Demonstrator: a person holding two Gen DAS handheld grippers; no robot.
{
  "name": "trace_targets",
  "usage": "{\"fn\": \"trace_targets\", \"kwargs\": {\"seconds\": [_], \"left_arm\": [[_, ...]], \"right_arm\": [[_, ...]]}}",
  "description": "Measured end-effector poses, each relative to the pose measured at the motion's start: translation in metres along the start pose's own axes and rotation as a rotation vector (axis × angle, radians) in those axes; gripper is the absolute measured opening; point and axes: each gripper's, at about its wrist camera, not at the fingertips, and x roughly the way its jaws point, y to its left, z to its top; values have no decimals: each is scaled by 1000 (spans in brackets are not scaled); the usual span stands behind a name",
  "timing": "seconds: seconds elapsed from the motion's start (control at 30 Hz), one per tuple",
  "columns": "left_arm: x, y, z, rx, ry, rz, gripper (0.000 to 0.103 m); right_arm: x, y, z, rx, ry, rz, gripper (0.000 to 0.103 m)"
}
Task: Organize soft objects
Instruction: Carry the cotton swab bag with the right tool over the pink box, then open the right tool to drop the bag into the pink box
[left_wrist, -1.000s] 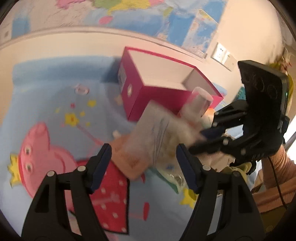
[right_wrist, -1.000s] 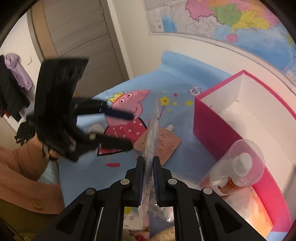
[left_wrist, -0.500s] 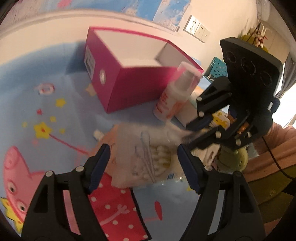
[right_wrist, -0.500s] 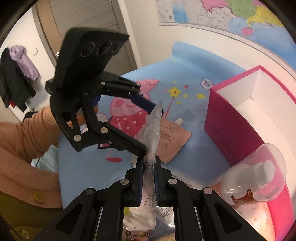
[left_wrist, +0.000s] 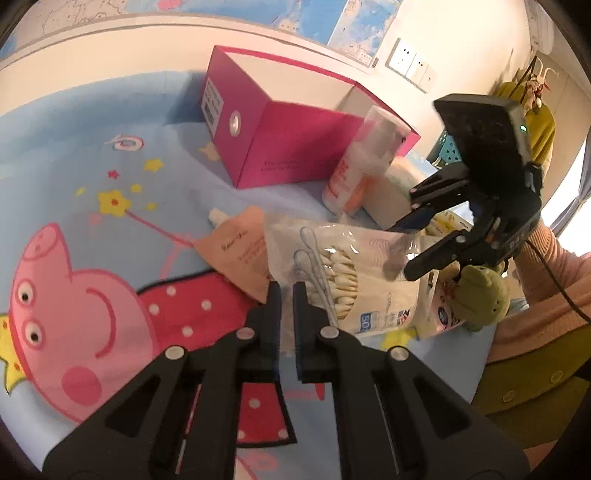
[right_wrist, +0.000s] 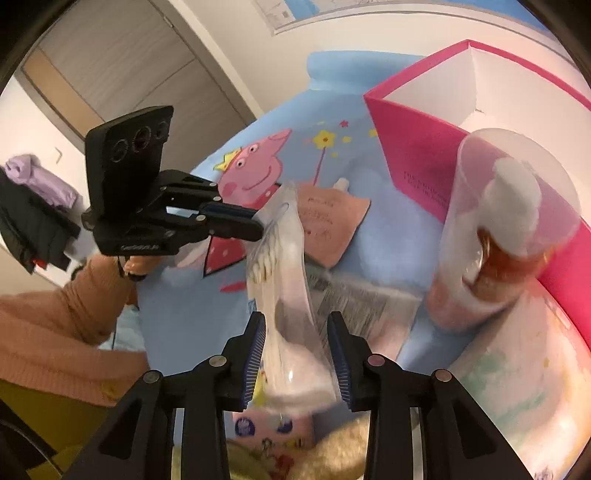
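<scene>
Swab bag (left_wrist: 343, 280) now in left gripper (left_wrist: 286, 291) pinch, right gripper (right_wrist: 297, 354) newly spread.

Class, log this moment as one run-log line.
left gripper: shut on swab bag | right gripper: opening, bag between | box: open

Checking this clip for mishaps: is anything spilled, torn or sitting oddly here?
Nothing spilled or torn. The cotton swab bag hangs mid-handover: the left gripper is shut on its corner, while the right gripper has just been opening around it. The clear-capped bottle stands tilted.
</scene>
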Motion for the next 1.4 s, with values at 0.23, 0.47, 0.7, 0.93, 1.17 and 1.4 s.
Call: {"fn": "trace_targets", "kwargs": {"seconds": [0.23, 0.47, 0.7, 0.93, 1.17, 1.4], "left_arm": [[-4, 5, -13, -42, -3, -52, 22], [-18, -14, -3, -60, -58, -75, 41], [-53, -34, 34, -55, -163, 11, 31], [-84, -54, 94, -19, -293, 50, 31], [-52, -67, 149, -34, -248, 98, 31], [25, -50, 169, -131, -69, 118, 31]], "right_arm": [[2, 12, -12, -46, -20, -83, 21], [-33, 30, 3, -76, -190, -150, 7], [-62, 29, 25, -63, -287, -165, 7], [-131, 38, 52, -137, -444, -274, 7], [-147, -14, 79, -99, -449, -337, 7], [-116, -75, 80, -9, -334, -325, 8]]}}
